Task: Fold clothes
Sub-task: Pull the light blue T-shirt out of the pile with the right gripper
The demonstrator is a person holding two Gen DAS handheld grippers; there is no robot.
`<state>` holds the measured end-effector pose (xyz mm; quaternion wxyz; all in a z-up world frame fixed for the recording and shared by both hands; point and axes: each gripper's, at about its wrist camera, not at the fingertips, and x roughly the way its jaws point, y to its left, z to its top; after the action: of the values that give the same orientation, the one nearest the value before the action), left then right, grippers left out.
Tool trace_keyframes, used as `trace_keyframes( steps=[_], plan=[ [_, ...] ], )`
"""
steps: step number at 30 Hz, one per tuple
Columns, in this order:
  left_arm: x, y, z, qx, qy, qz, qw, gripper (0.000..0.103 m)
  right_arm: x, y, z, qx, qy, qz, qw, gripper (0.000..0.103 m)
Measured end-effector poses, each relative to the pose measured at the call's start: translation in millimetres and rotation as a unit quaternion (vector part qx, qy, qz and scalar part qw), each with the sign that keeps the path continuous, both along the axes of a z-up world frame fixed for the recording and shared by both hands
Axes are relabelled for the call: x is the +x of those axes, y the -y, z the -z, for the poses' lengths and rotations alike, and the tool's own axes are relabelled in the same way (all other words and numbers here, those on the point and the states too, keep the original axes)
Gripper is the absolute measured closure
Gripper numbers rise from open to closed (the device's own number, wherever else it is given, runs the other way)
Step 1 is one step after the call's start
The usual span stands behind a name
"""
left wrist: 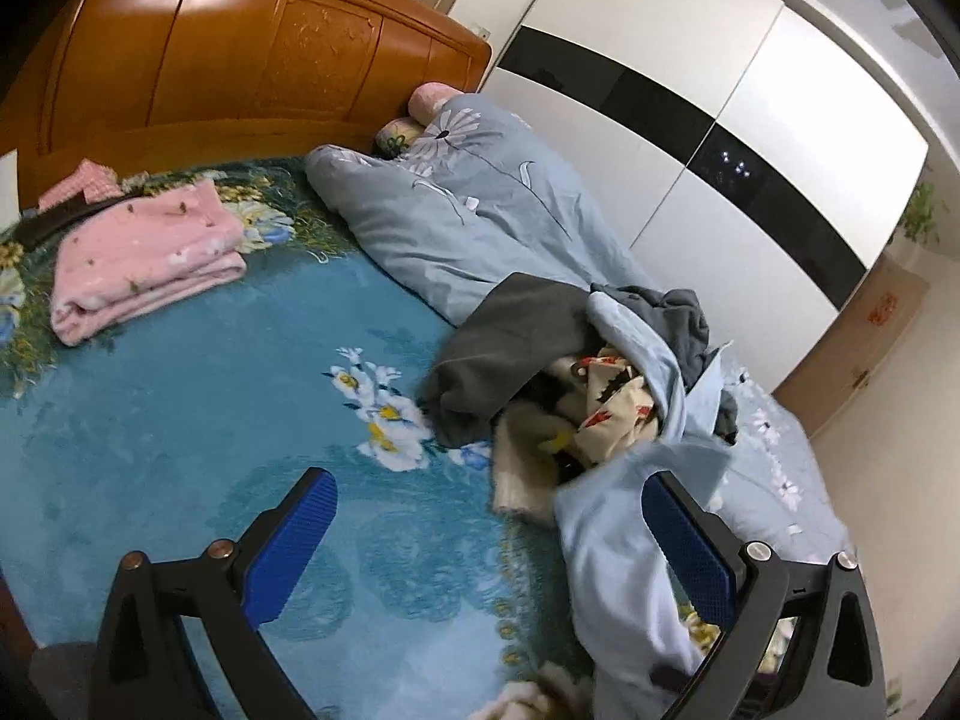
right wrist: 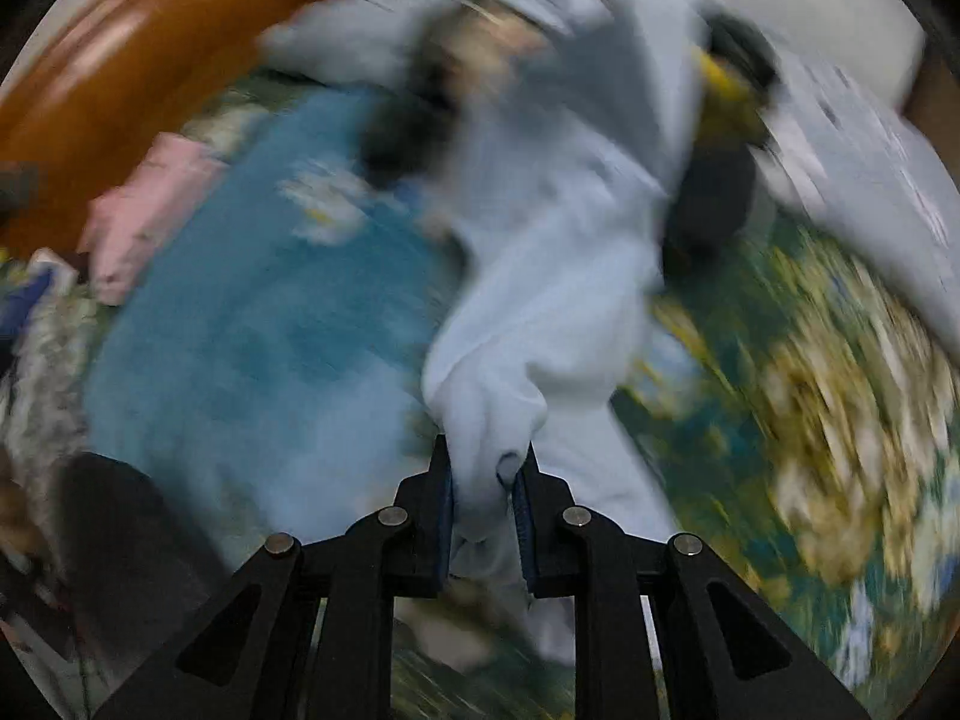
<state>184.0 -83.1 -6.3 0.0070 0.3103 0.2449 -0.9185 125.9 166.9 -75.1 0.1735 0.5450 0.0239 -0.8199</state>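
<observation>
A light blue garment (right wrist: 558, 276) stretches from a heap of clothes toward the camera in the blurred right wrist view, and my right gripper (right wrist: 485, 468) is shut on a bunched end of it. The same light blue garment (left wrist: 606, 546) trails down the right side of the left wrist view, behind one blue pad. My left gripper (left wrist: 486, 516) hangs open above the bed with nothing between its fingers. The heap (left wrist: 558, 360) holds a dark grey garment (left wrist: 510, 330), a cream patterned cloth (left wrist: 612, 402) and more grey fabric.
The bed is covered by a teal floral blanket (left wrist: 210, 396). A folded pink blanket (left wrist: 144, 258) lies at its far left, a grey-blue duvet (left wrist: 480, 210) along the right. A wooden headboard (left wrist: 240, 60) stands behind, a white wardrobe (left wrist: 690, 120) to the right.
</observation>
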Motion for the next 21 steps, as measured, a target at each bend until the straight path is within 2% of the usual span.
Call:
trace_keyframes(
  steps=[3,5,8,9,11,14,16,18,21],
  plan=[
    [6.5,9.9,-4.2,-0.001,-0.003,-0.016,0.9999,0.0,2.6,30.9,-31.2,-0.047,-0.055,-0.045,0.996,0.085],
    [8.6,19.1,-4.6,0.004,-0.001,-0.029,0.9996,0.0,6.7,57.0,-36.1,-0.048,-0.072,-0.088,0.992,0.085],
    [9.9,29.7,-0.1,0.006,0.01,-0.045,0.9989,0.0,10.6,88.2,-0.3,0.002,-0.052,-0.14,0.989,0.084],
    [10.0,31.2,3.1,0.005,0.015,-0.047,0.9988,0.0,15.5,86.0,9.0,0.013,-0.042,-0.147,0.988,0.084],
    [9.4,33.2,9.9,0.003,0.027,-0.05,0.9984,0.0,14.0,87.5,31.5,0.024,-0.015,-0.144,0.989,0.083],
    [2.8,27.2,23.2,-0.004,0.048,-0.042,0.998,0.0,9.4,75.9,41.9,0.006,0.01,-0.142,0.99,0.074],
    [-3.2,22.1,30.3,-0.002,0.056,-0.035,0.9979,0.0,5.1,59.1,35.6,-0.019,0.013,-0.14,0.99,0.058],
    [-8.2,16.8,35.9,-0.001,0.06,-0.028,0.9978,0.0,0.0,37.0,23.4,-0.05,0.006,-0.128,0.99,0.051],
    [-14.4,9.1,43.9,0.005,0.063,-0.017,0.9979,0.0,-29.6,3.4,1.5,-0.085,-0.016,-0.062,0.994,0.047]
  ],
)
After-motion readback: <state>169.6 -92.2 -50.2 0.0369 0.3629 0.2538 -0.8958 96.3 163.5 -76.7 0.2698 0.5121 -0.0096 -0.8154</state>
